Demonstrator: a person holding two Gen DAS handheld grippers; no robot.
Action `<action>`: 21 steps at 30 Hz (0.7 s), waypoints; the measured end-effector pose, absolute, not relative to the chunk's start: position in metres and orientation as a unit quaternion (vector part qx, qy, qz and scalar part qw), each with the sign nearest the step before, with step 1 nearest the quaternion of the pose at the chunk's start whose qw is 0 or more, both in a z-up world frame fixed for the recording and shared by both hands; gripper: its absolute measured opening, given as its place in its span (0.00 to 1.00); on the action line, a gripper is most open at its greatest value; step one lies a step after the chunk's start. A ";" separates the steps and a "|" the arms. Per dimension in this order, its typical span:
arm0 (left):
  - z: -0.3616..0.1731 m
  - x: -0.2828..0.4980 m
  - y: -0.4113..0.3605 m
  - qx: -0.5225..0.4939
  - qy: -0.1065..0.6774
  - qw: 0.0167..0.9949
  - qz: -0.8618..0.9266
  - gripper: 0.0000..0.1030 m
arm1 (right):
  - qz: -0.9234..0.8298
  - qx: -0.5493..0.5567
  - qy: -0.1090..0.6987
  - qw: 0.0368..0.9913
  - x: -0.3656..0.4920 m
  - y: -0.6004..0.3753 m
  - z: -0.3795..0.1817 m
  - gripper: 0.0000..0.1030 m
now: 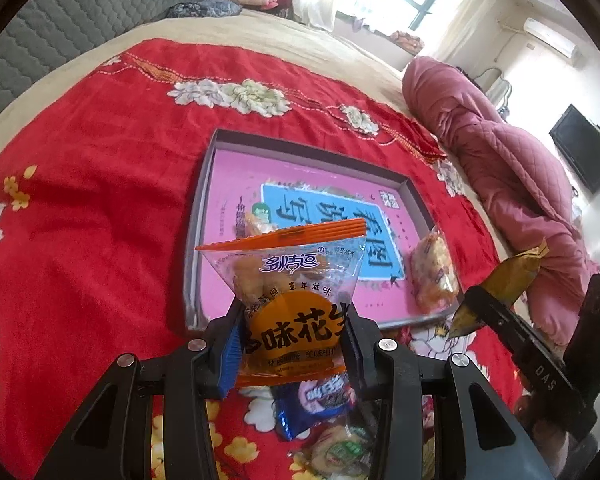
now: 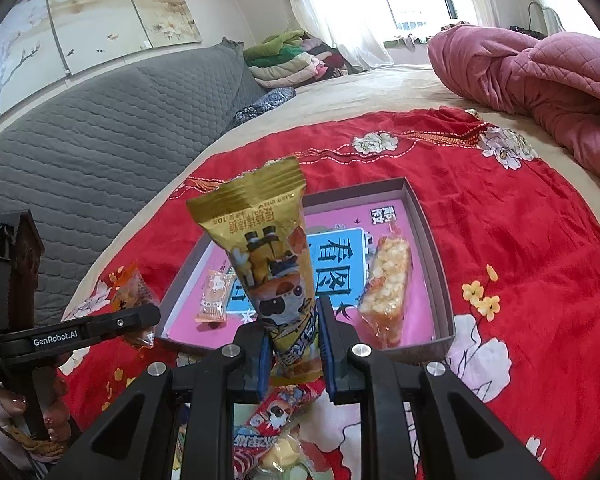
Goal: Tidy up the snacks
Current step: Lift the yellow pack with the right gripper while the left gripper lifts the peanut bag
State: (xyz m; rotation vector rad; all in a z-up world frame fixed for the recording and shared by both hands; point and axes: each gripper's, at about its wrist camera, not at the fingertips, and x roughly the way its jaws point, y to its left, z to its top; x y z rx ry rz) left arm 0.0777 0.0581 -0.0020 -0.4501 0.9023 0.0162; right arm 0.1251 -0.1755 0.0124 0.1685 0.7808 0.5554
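My left gripper (image 1: 290, 342) is shut on an orange-and-clear peanut snack packet (image 1: 292, 292), held upright above the red bedspread, just short of the shallow pink-lined box (image 1: 300, 160). My right gripper (image 2: 294, 354) is shut on a gold snack packet (image 2: 268, 248), held upright before the same box (image 2: 424, 224). In the box lie a puffed rice bar (image 2: 386, 292) at the right and a small orange packet (image 2: 214, 294) at the left. The right gripper with the gold packet (image 1: 508, 280) also shows at the right of the left wrist view.
More loose snacks lie under the grippers: a blue packet (image 1: 312, 404) and a red packet (image 2: 268, 424). A rolled pink quilt (image 2: 540, 84) lies at the bed's far right. A grey padded headboard (image 2: 100, 128) runs along the left. Folded blankets (image 2: 288, 60) are stacked behind.
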 end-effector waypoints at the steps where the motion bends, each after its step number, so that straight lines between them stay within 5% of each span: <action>1: 0.000 0.080 0.057 -0.215 0.430 0.877 0.008 0.43 | 0.267 0.082 0.374 0.885 0.127 -0.175 0.013 0.20; 21: -0.001 0.127 0.037 -0.223 0.428 0.876 -0.018 0.43 | 0.258 0.092 0.370 0.888 0.148 -0.165 0.018 0.20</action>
